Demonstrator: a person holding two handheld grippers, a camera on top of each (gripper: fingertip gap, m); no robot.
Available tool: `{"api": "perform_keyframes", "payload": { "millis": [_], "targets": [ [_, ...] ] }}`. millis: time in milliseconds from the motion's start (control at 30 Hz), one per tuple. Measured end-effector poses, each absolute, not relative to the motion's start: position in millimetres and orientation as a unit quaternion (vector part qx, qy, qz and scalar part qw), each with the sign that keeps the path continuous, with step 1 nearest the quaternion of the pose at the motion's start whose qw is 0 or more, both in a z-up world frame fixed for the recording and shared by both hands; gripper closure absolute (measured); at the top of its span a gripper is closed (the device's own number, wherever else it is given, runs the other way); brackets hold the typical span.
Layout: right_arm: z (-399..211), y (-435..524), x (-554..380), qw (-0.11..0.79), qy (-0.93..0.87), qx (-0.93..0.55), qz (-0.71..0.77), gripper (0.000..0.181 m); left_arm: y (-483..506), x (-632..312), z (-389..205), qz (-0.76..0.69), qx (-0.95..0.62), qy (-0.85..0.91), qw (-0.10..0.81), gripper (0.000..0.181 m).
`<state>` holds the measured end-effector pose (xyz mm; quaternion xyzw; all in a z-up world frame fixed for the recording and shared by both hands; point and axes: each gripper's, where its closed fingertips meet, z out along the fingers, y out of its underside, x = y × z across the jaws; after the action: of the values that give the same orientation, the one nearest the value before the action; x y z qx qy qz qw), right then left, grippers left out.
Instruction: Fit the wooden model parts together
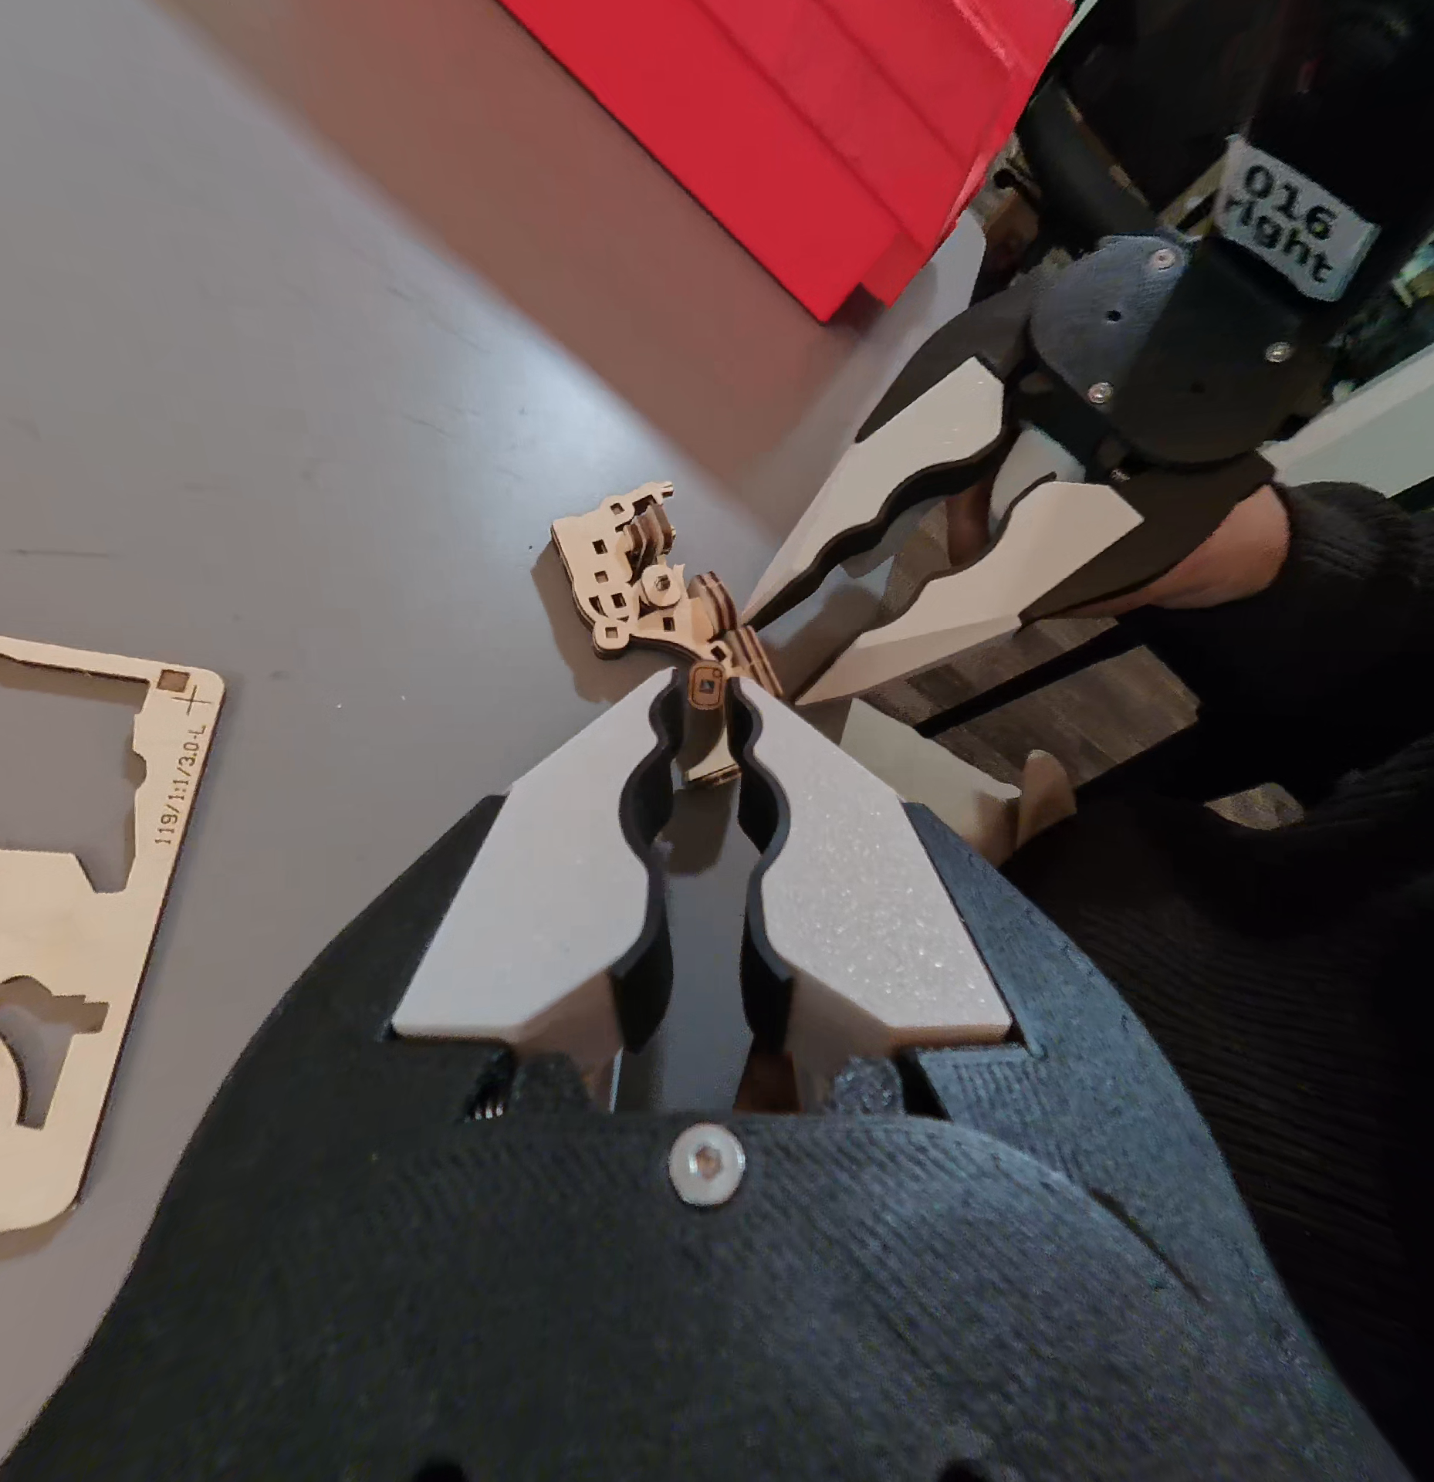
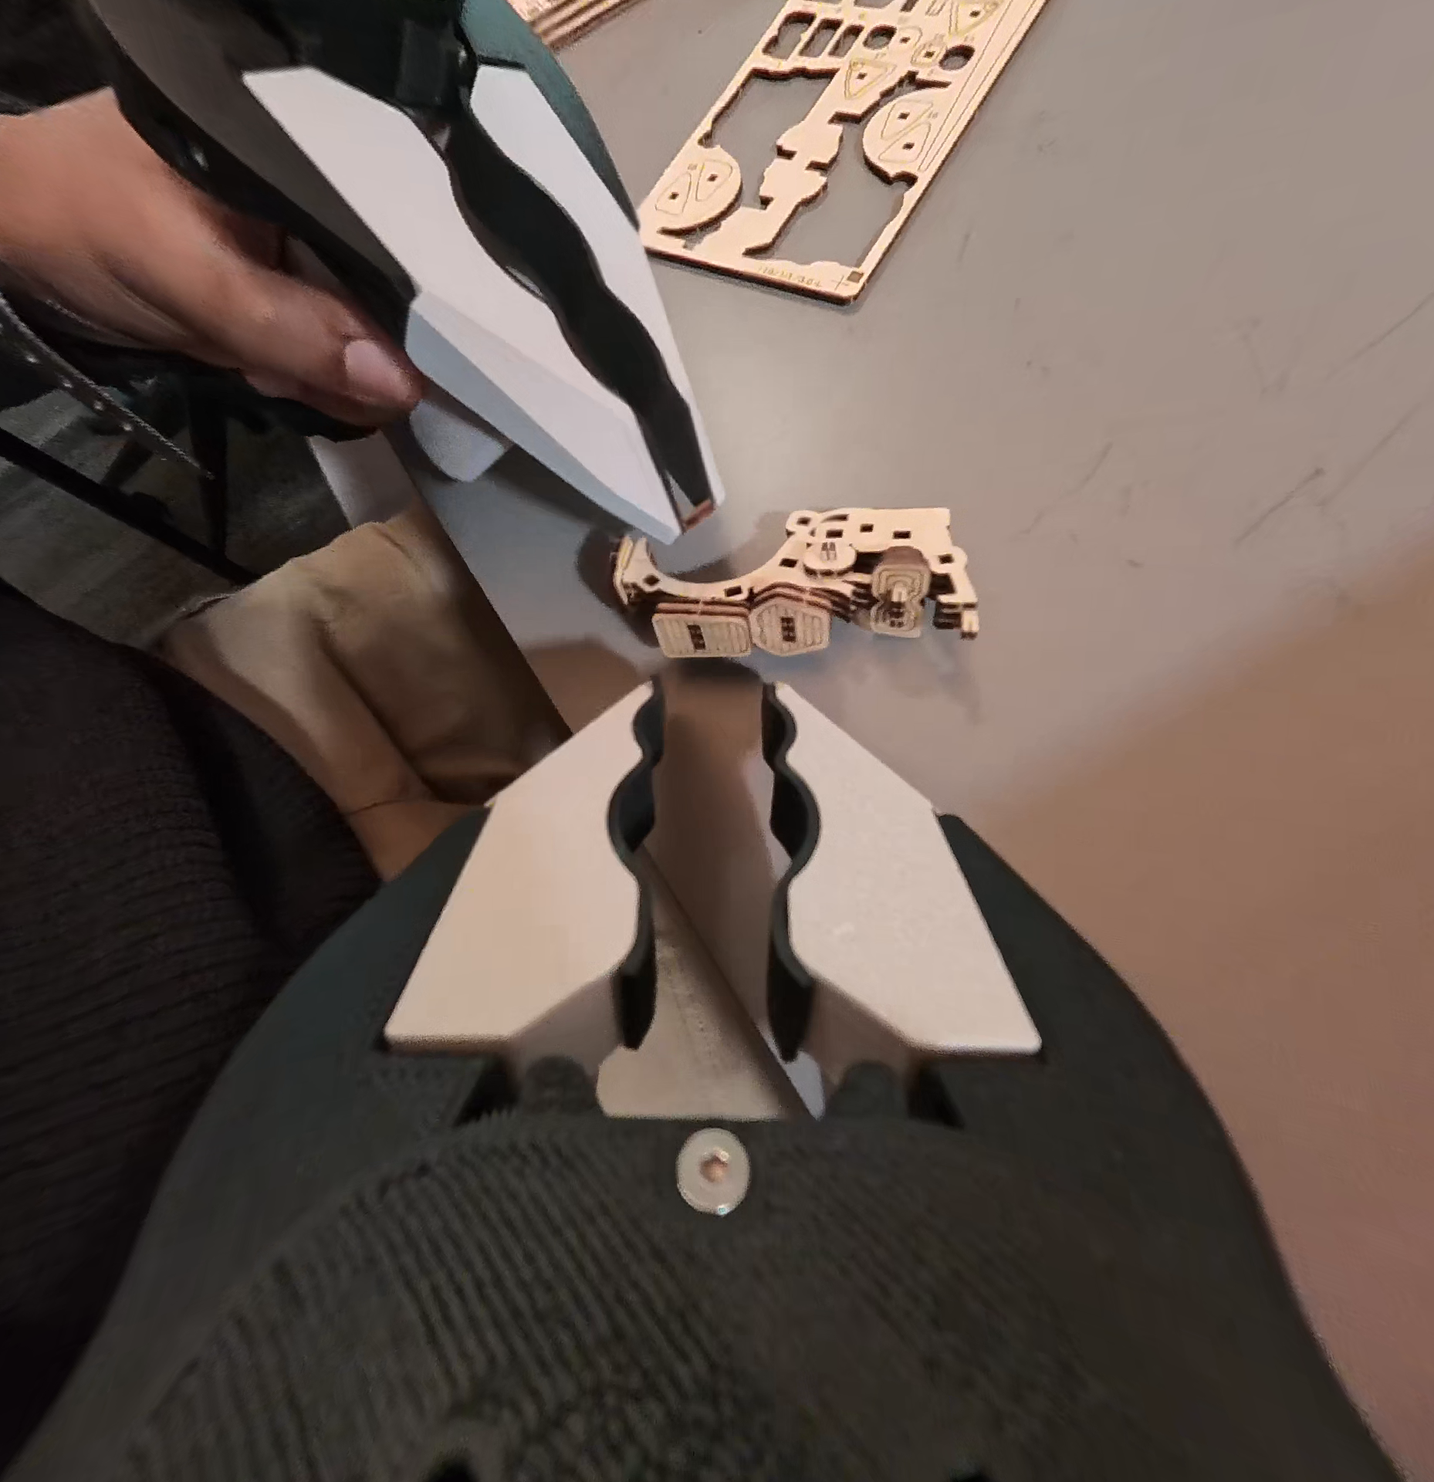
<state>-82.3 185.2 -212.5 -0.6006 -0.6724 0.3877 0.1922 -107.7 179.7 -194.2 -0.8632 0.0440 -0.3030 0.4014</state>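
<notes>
A partly built wooden model [image 1: 629, 577] lies flat on the grey table [image 1: 257, 361], near its edge. My left gripper [image 1: 706, 683] is shut on a small wooden part [image 1: 704, 746], held at the model's near end. In the right wrist view the left gripper [image 2: 691, 513] comes in from the upper left, its tips just above the curved end of the model [image 2: 794, 585]. My right gripper [image 2: 712, 690] is open and empty, tips a little short of the model's side. It also shows in the left wrist view [image 1: 774, 662], tips beside the model.
A wooden parts sheet [image 1: 64, 882] with cut-out holes lies left of the left gripper, and shows far back in the right wrist view [image 2: 818, 160]. A red box [image 1: 778, 120] stands at the back. The table edge and the person's dark sleeves [image 1: 1299, 802] are close by. The tips of both grippers are at nearly the same place.
</notes>
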Motion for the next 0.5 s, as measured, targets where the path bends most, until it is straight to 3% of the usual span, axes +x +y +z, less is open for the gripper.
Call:
{"api": "perform_keyframes", "payload": {
  "millis": [167,500],
  "targets": [
    [-216,192,-92,0.229,-0.663,-0.616,0.359,0.151,187,-115,-207,-0.27,-0.879,0.019,0.391,0.173],
    [-212,183,-99,0.221,-0.658,-0.604,0.392,0.136,186,-109,-209,-0.284,-0.88,0.023,0.38,0.173]
  ]
}}
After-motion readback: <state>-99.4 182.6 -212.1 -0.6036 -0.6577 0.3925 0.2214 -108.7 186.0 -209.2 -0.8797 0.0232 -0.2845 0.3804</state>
